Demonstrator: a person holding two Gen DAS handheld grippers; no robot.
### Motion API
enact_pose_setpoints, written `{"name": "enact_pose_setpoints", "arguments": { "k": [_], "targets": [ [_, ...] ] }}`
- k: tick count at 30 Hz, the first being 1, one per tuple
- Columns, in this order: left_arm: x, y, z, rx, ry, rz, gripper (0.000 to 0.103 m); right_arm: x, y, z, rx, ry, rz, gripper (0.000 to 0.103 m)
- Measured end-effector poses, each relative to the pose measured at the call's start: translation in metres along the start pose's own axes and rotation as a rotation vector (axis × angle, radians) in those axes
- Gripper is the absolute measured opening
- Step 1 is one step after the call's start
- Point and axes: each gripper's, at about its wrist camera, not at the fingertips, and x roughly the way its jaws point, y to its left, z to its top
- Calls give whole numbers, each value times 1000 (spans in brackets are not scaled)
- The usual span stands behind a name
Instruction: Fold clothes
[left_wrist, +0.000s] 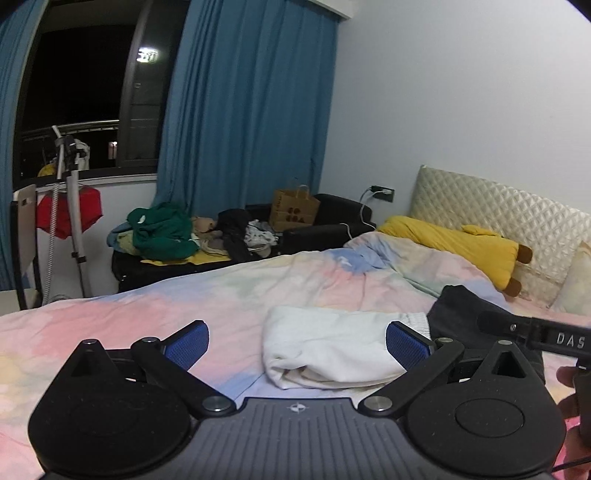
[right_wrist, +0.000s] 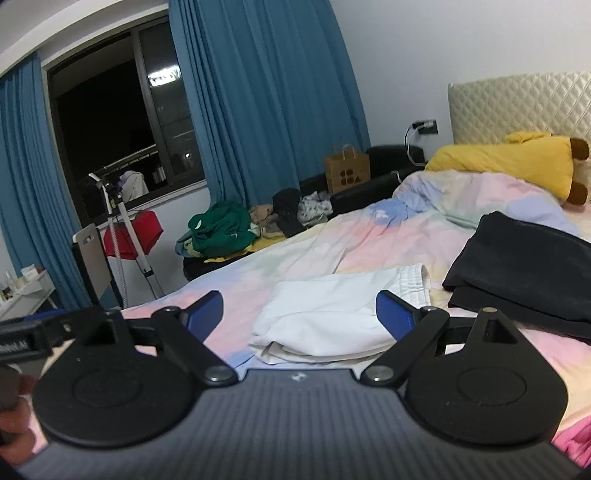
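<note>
White garment (right_wrist: 332, 314) lies folded on the pastel duvet (right_wrist: 258, 273), touching a folded black garment (right_wrist: 524, 273) to its right; more clothes (right_wrist: 221, 229) sit heaped on the bedside bench, apparently unfolded. Left gripper (left_wrist: 297, 341) and right gripper (right_wrist: 299, 314) hover just before the white piece, jaws spread wide, holding nothing.

Far across the room you see blue curtains (left_wrist: 251, 110) framing a dark window (left_wrist: 77, 92), a brown paper bag (left_wrist: 293, 208) on a black sofa (left_wrist: 332, 225), and a yellow pillow (left_wrist: 454, 243) by the headboard (left_wrist: 491, 214).
</note>
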Motion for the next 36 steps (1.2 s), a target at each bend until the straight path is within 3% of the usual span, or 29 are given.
{"name": "enact_pose_setpoints", "arguments": {
  "k": [4, 9, 19, 36],
  "targets": [
    [-5, 7, -17, 12, -11, 45, 103, -2, 16, -23, -64, -29, -29, 91],
    [2, 20, -33, -26, -4, 23, 103, 11, 25, -48, -104, -15, -52, 91],
    [31, 36, -72, 0, 31, 38, 103, 37, 48, -86, -170, -10, -90, 91],
    [48, 54, -90, -5, 41, 67, 103, 44, 44, -96, -147, -45, -147, 91]
  ]
}}
